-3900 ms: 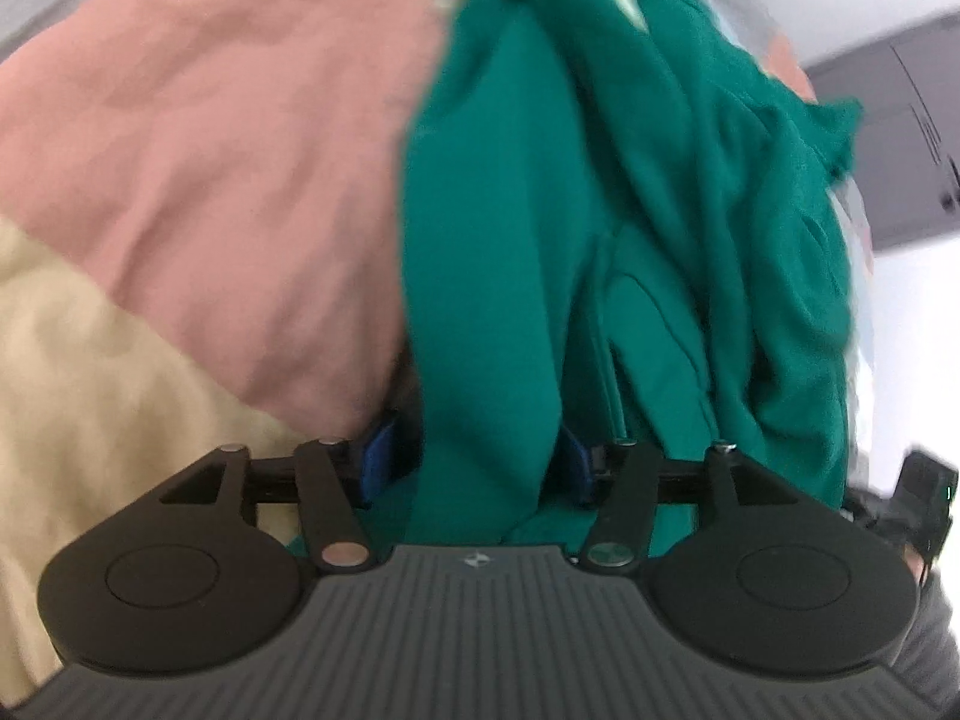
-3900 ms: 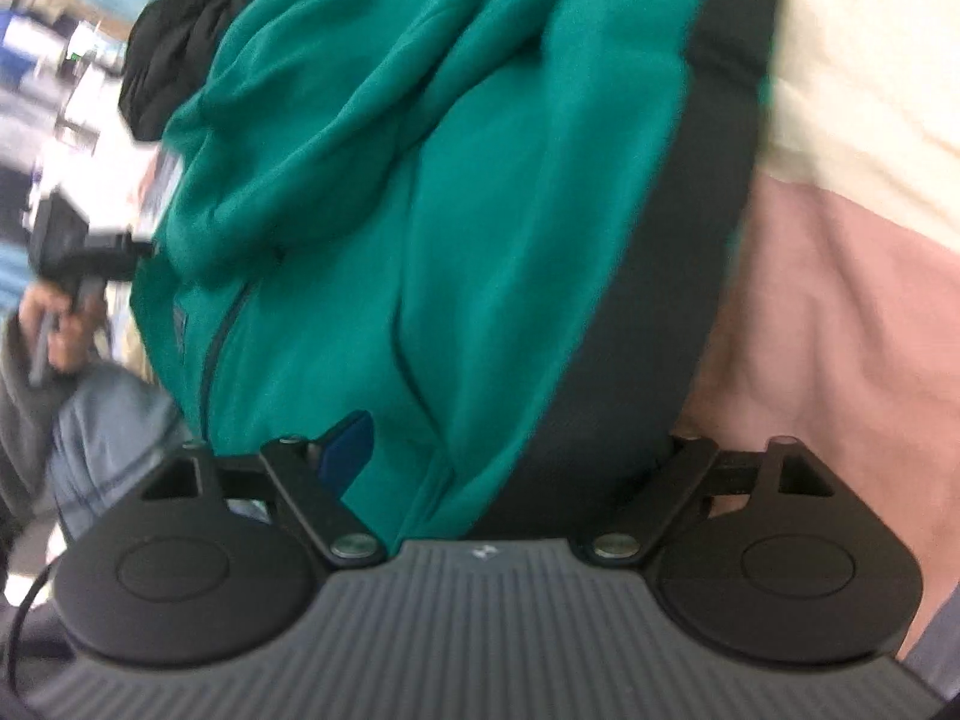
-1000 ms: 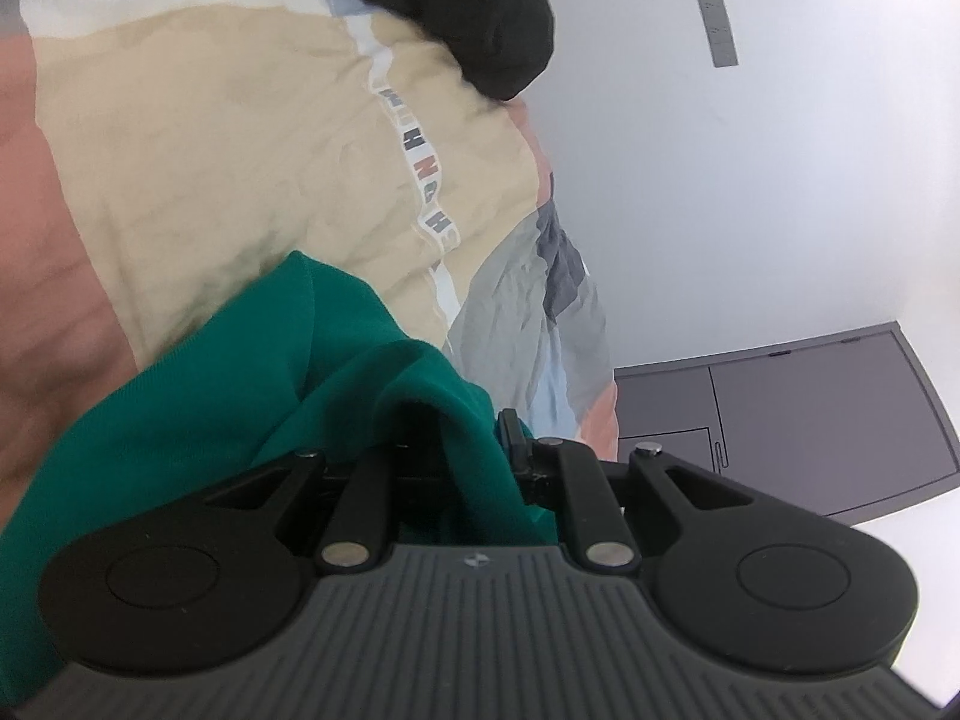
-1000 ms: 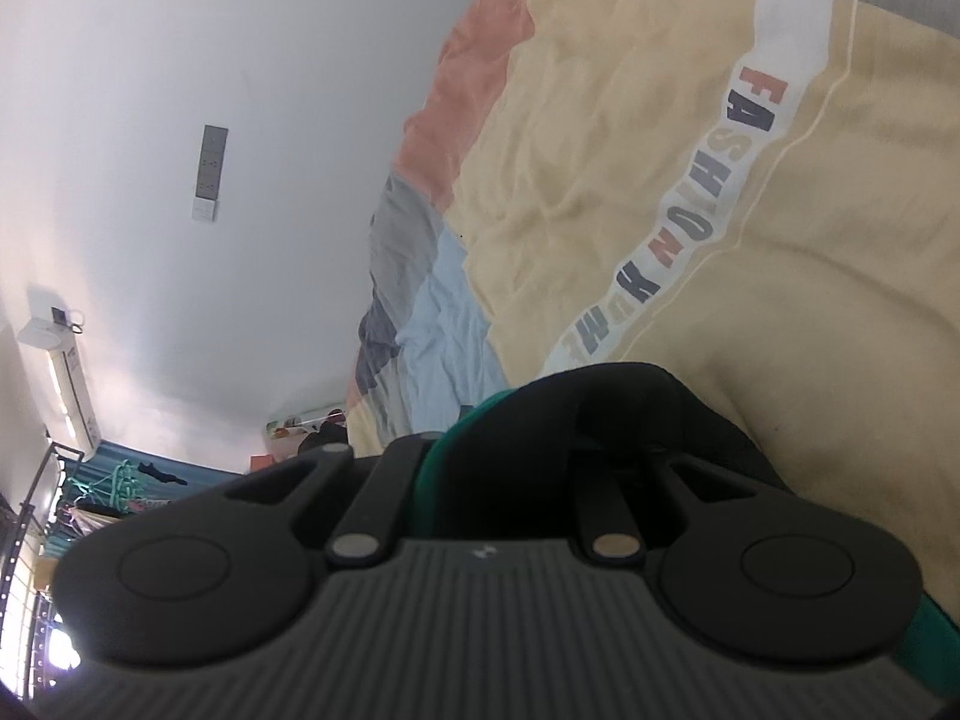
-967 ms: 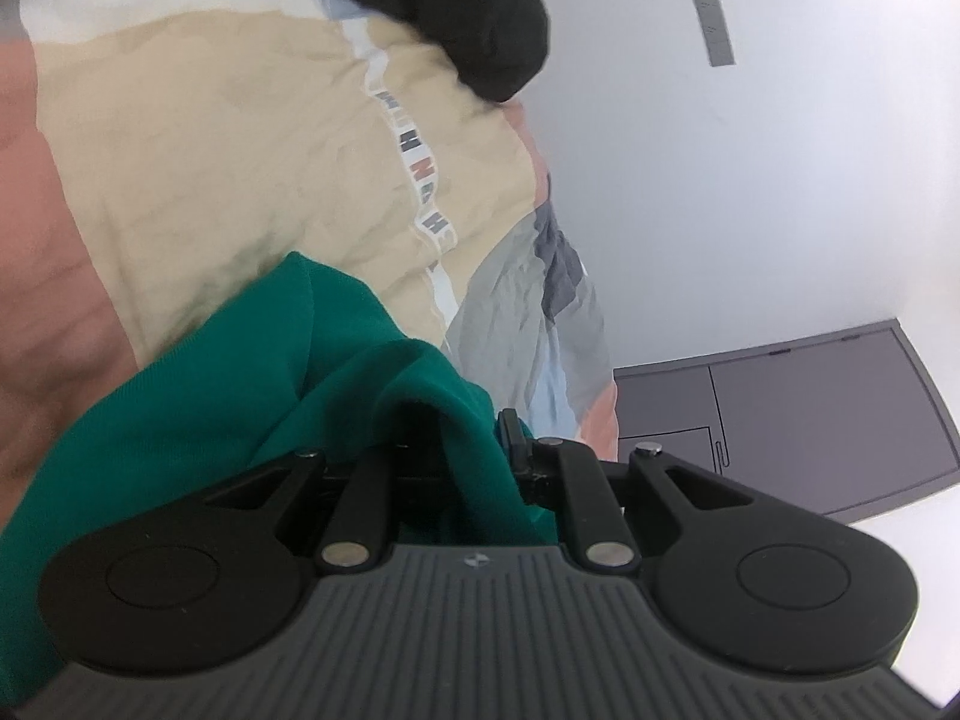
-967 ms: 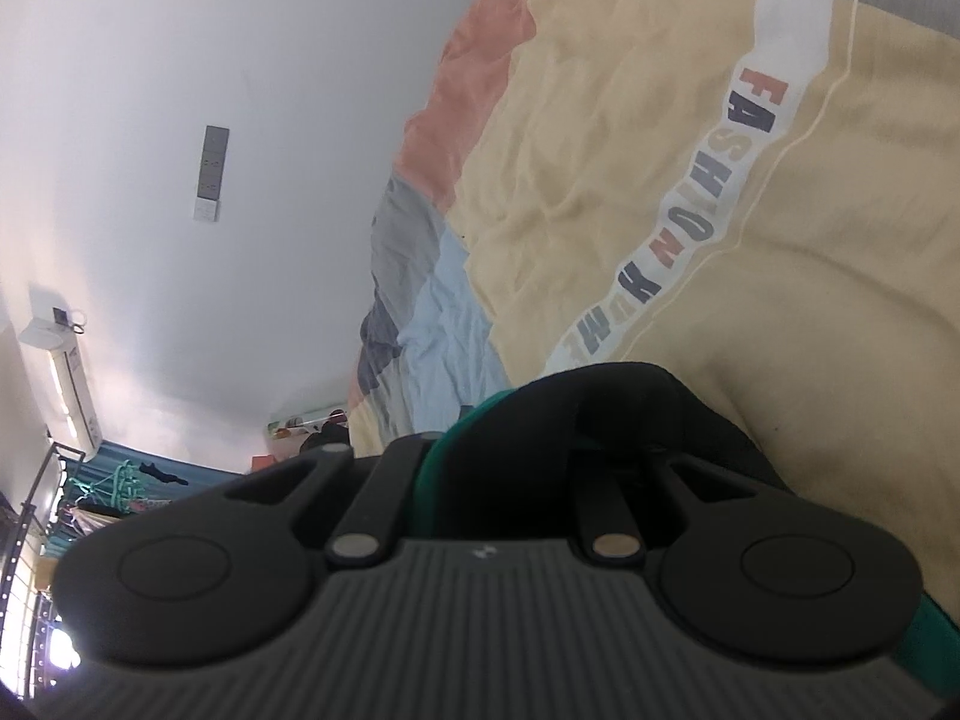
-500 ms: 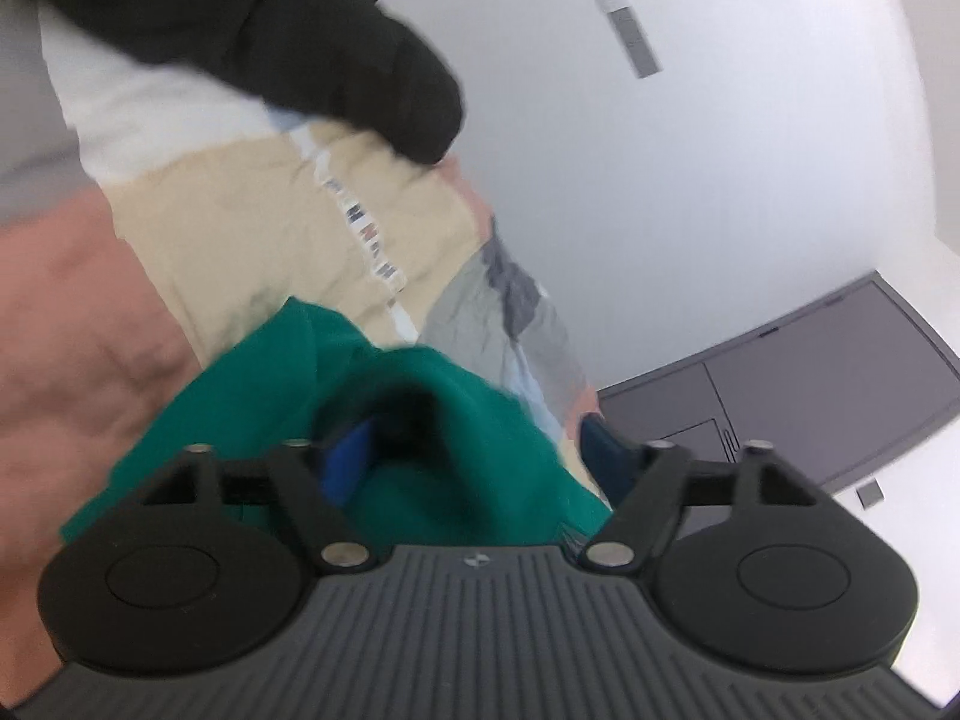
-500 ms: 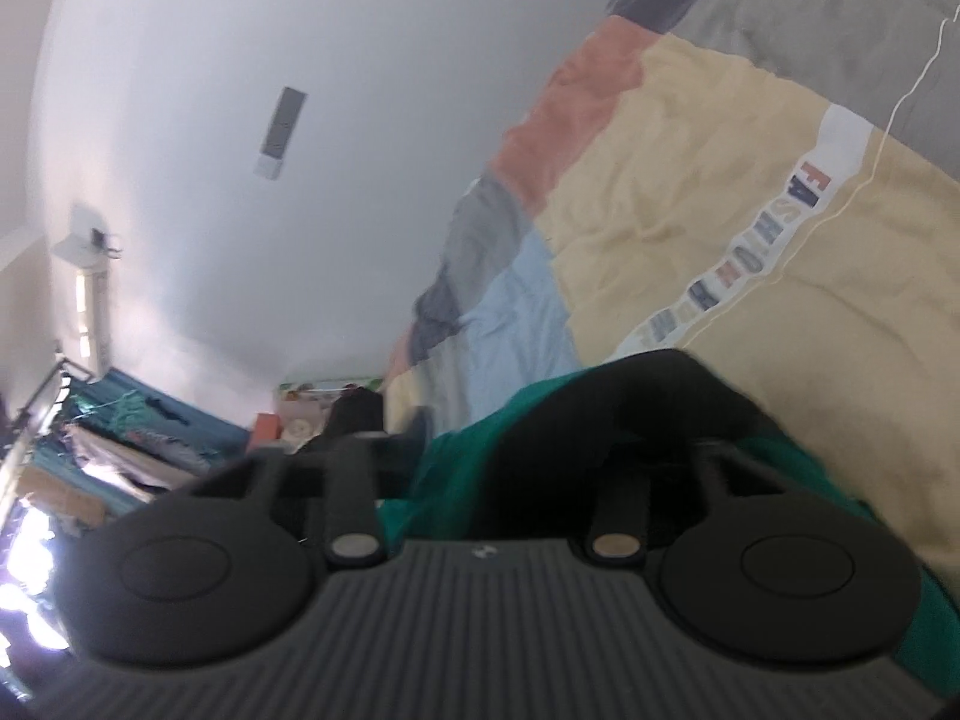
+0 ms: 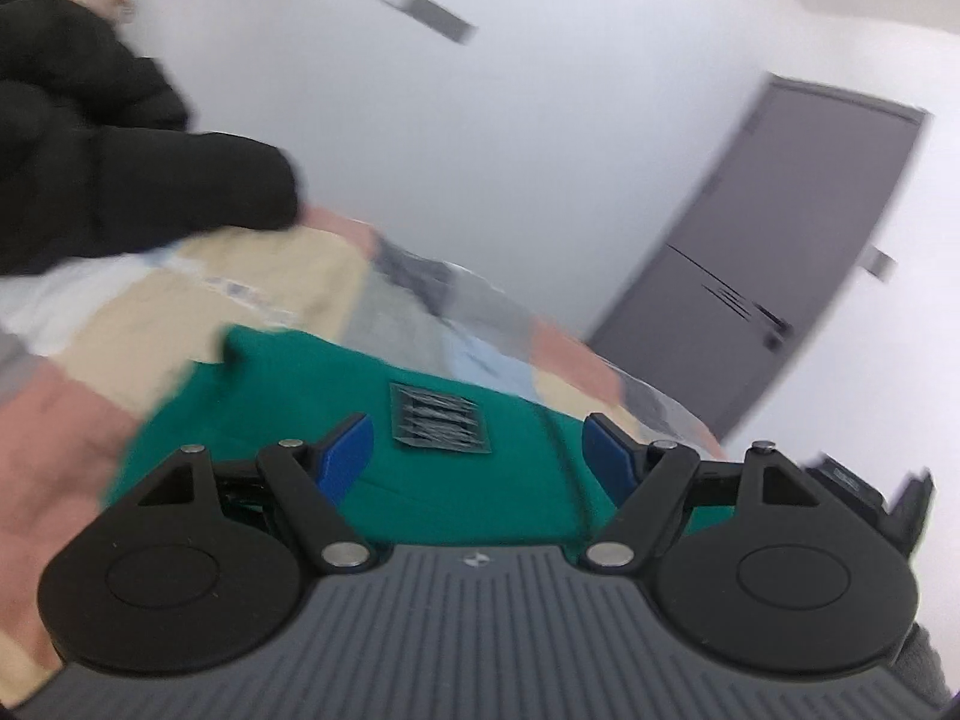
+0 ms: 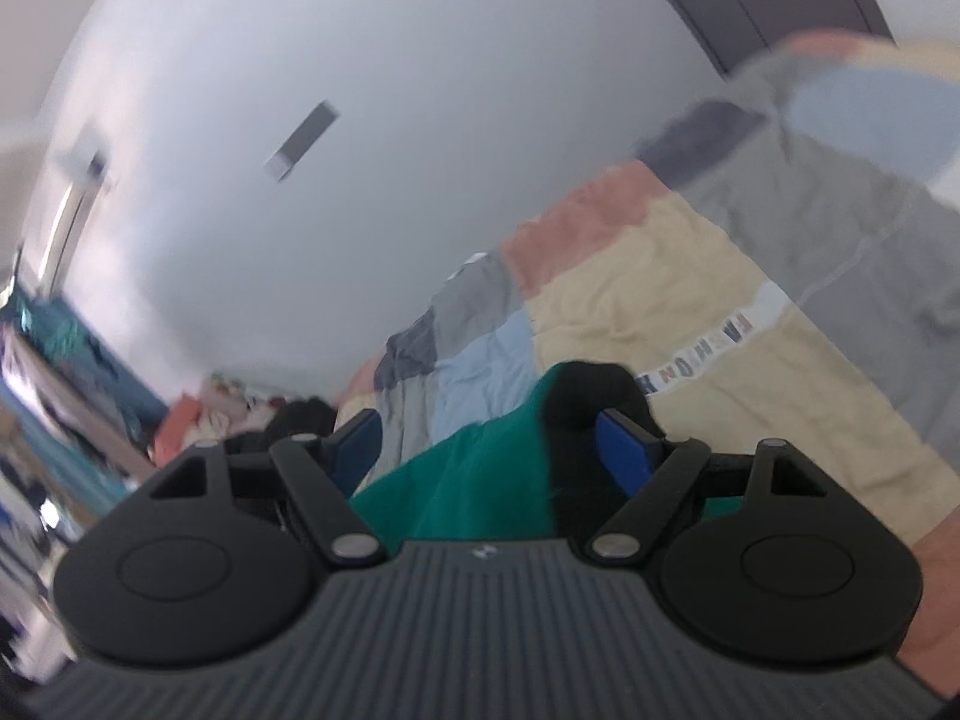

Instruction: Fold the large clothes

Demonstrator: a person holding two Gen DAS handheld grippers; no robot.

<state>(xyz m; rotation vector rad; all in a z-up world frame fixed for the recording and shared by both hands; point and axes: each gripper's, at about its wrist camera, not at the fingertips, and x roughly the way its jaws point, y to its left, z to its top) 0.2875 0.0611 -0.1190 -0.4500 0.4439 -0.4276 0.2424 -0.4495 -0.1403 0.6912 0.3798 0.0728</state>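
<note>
The green fleece garment with a black trim panel (image 9: 432,468) lies spread on the patchwork quilt of beige, pink, grey and pale blue blocks (image 9: 282,276), which covers a bed. In the left wrist view a dark rectangular patch (image 9: 438,418) on the green cloth faces up, and the cloth reads as fairly flat, though motion blur limits detail. The left gripper (image 9: 477,450) stands wide, its blue pads apart with nothing between them; the green cloth lies beyond and below the fingers, and contact cannot be confirmed. The right gripper (image 10: 489,444) is likewise wide and holds nothing; the garment's black trim (image 10: 591,414) rises as a small hump between the fingertips and just beside the right-hand blue pad (image 10: 624,450), green cloth running off beside it. A black padded jacket (image 9: 108,168) sits on the quilt further back on the left, apart from the green garment. A grey door (image 9: 774,276) and white wall stand behind. Judgement: the garment appears laid out and released, with folds still to come. Risks noted: the raised black trim sits close enough to the right pad to snag and drag the layout out of square if the gripper pulls away carelessly; fleece on a soft quilt may bunch, or a closing gripper may take the quilt along with it; a grasp taken while the view is this blurred may catch too little cloth.
</note>
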